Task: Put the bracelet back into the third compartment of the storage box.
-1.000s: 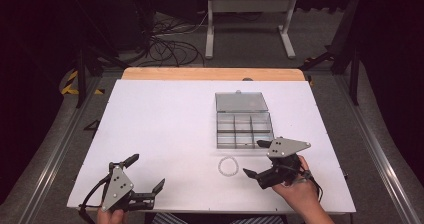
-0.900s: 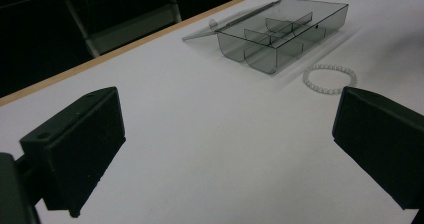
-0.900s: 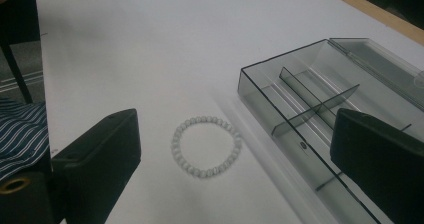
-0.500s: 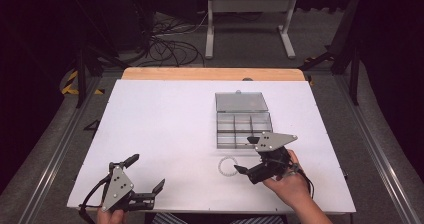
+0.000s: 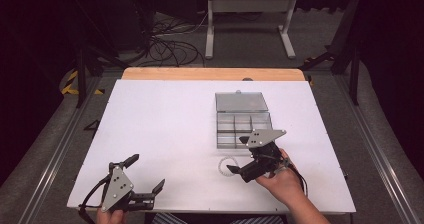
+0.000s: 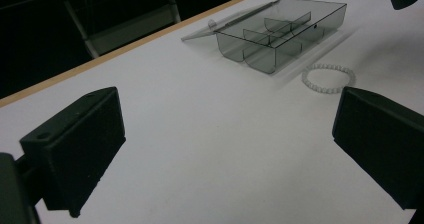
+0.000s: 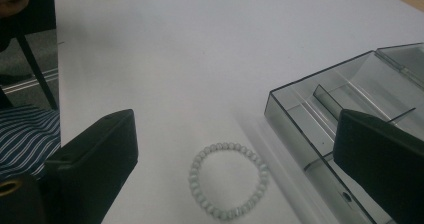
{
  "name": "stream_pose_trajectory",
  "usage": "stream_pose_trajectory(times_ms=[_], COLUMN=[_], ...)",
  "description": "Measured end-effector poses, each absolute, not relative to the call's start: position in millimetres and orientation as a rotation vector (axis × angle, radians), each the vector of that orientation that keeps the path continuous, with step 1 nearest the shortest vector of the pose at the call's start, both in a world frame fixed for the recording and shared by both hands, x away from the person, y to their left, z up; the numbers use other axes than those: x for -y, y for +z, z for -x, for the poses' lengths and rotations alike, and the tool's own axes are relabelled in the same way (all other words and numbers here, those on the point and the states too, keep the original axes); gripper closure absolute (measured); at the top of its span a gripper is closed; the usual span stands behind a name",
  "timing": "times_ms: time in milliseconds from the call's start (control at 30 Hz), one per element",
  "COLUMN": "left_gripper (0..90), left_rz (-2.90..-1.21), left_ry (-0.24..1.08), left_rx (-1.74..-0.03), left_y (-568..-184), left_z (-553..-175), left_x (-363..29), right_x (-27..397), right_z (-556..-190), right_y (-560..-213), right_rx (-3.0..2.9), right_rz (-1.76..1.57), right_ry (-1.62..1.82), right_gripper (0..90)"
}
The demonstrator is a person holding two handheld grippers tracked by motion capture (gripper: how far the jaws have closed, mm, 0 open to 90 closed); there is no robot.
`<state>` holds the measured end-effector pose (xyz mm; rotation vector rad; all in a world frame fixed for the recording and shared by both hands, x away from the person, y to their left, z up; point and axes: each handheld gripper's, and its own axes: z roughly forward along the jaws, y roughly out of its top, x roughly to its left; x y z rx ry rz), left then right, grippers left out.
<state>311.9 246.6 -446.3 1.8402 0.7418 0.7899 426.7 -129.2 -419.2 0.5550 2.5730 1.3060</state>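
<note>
Lying flat beside box (image 5: 243,125): bracelet (image 7: 228,180); right gripper (image 5: 239,155) jaws spread above.

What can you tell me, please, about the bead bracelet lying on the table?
The bead bracelet is a closed ring of small, pale, translucent-looking round beads. It lies flat on the white table, just in front of the clear compartment box without touching it. The right claw hovers open close by; nothing grips it.
</note>
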Motion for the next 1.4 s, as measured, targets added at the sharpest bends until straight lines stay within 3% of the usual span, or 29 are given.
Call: stream_pose_trajectory(times_ms=[267, 367, 633, 1400], left_gripper=[1.0, 1.0, 1.0, 1.0], left_rz=[-1.838, -1.843, -1.844, -1.850], left_ry=[0.789, 0.795, 0.796, 0.787], left_rx=[-0.743, -0.738, -0.738, -0.740], left_y=[-447, -446, -446, -447], left_z=[-312, -312, -312, -312], left_x=[-246, -246, -246, -245], right_x=[130, 126, 118, 104], right_z=[-430, -429, -441, -461], right_y=[-416, -416, -420, -442], right_rx=[-2.596, -2.596, -2.673, -2.812], right_rz=[-0.623, -0.621, -0.696, -0.761], right_ry=[1.279, 1.184, 1.058, 0.851], right_gripper=[16.4, 28.0, 42.2, 56.4])
